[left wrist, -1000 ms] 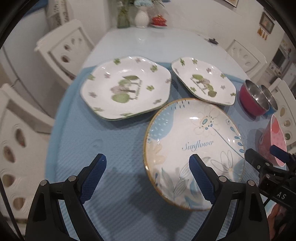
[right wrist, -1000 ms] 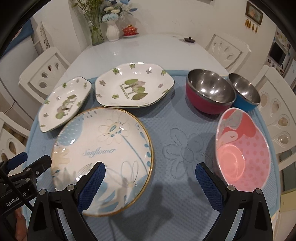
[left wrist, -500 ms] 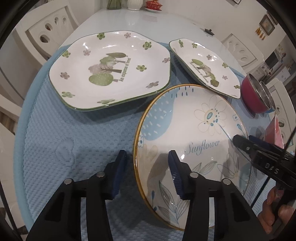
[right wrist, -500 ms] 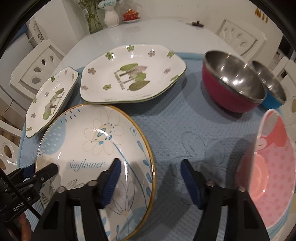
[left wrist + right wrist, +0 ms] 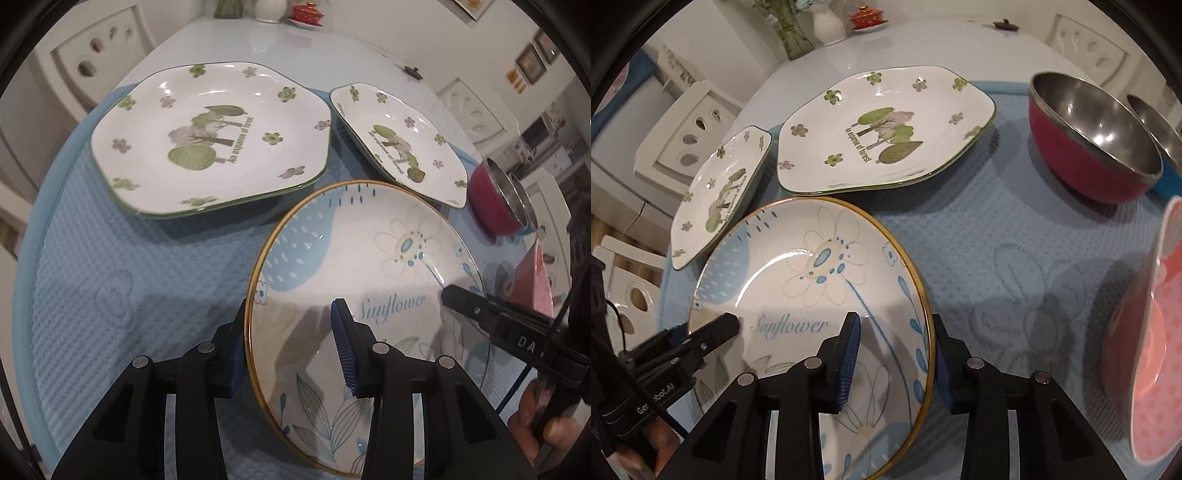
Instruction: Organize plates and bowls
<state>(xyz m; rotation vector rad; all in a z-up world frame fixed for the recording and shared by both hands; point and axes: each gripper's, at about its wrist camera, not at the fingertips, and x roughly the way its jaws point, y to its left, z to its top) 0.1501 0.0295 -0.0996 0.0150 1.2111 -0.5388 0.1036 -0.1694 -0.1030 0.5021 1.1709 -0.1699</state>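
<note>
Nearest of all, the left gripper [image 5: 291, 347] has its jaws straddling the left rim of the Sunflower plate [image 5: 369, 280], one pad under the gold edge and one over the glazed face; they look closed down onto the rim, though whether the pads are truly pinching cannot be told for certain. On the opposite side the right gripper [image 5: 895, 354] brackets the plate's right rim in the same way, one pad on the face and one outside the edge, so the plate sits held between the two tools on the blue mat [image 5: 122, 280] over the counter. This plate is glazed ceramic: stiff, fairly heavy, brittle and slick, so the thin raised rim is the sensible place to take hold, with both sides lifted evenly to stop it tipping or sliding out. Just beyond it lie the large forest plate [image 5: 210, 140] and, beside that, the small forest plate [image 5: 399, 140], whose near corner is close to the Sunflower plate's rim. Farther right stand the red bowl [image 5: 1093, 147] and, just behind it, the blue bowl [image 5: 1160, 122], with the pink bowl [image 5: 1152, 350] at the near right edge.
</note>
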